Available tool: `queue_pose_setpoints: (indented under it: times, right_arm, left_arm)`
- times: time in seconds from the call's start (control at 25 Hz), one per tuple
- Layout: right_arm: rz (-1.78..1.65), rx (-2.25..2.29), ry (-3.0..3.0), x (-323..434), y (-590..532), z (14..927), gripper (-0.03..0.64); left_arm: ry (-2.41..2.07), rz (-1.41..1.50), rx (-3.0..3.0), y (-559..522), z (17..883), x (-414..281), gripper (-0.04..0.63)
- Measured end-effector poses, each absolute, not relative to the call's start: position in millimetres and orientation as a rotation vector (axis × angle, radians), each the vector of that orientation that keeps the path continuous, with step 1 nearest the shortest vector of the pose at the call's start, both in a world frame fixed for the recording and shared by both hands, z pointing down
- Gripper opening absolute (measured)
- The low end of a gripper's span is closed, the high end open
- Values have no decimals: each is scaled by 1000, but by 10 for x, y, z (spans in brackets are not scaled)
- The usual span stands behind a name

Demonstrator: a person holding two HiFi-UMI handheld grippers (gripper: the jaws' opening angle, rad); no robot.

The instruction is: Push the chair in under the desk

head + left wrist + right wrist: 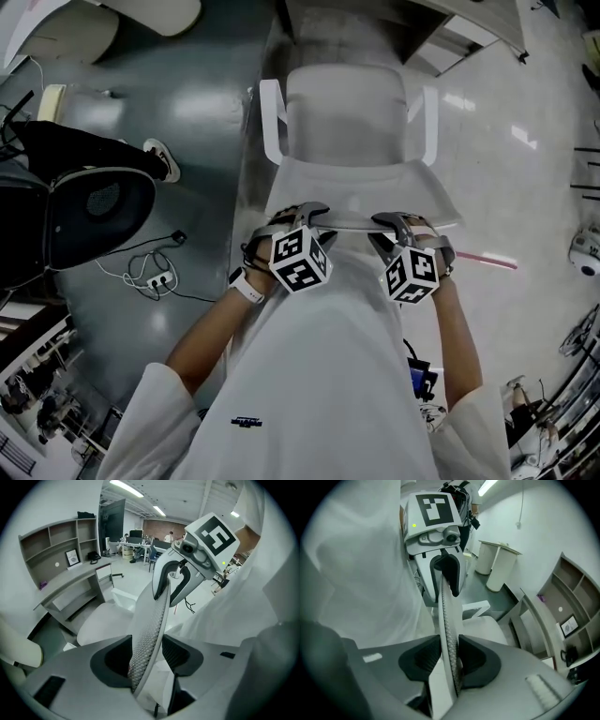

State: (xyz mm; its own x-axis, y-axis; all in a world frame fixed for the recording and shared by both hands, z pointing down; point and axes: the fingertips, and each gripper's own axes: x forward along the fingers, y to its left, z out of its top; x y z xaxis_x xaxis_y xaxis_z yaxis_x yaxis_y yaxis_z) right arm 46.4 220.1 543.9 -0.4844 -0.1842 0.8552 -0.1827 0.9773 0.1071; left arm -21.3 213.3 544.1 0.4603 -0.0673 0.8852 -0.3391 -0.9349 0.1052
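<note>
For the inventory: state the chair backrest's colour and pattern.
Pale grey mesh backrest, clearest in left gripper view.

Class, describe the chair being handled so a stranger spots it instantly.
Facing the grey desk stands a white chair with a mesh back and white armrests. It alone, not the black chair at its left, has the left gripper and right gripper clamped on its backrest.

The chair (345,112) is a white office chair with a pale padded seat, two white armrests (272,127) and a thin backrest (150,630) of grey mesh in a white frame. It stands upright on the floor, with its back toward the person and its seat toward the desk (70,585). The desk is grey with open shelves above it; the seat's front is near its edge, but I cannot tell if it already goes under.
</note>
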Motion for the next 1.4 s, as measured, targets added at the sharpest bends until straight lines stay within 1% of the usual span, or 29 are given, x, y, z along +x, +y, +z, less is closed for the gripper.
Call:
queue_pose_setpoints:
  times: [0.08, 0.2, 0.28, 0.68, 0.96, 1.4]
  right_arm:
    - [-1, 251, -2094, 441, 2201, 5436, 123]
    - [1, 255, -2095, 443, 2213, 5446, 123]
    - [-4, 261, -2096, 435, 2219, 5447, 123]
    - [-69, 335, -2117, 308, 2042, 5410, 120]
    - [-86, 396, -2134, 245, 1813, 5390, 115]
    - [-106, 428, -2139, 268, 1457, 5371, 115]
  left_arm:
    - [-304, 1503, 2436, 2155, 5455, -236, 194]
    - [-214, 1605, 2460, 2208, 5504, -240, 140]
    - [-193, 1626, 2467, 2223, 5514, -246, 133]
    - [-204, 1635, 2482, 2005, 5490, -370, 140]
    - [-279, 1612, 2488, 1682, 5471, -432, 184]
    - [-291, 1630, 2525, 1312, 5455, -410, 179]
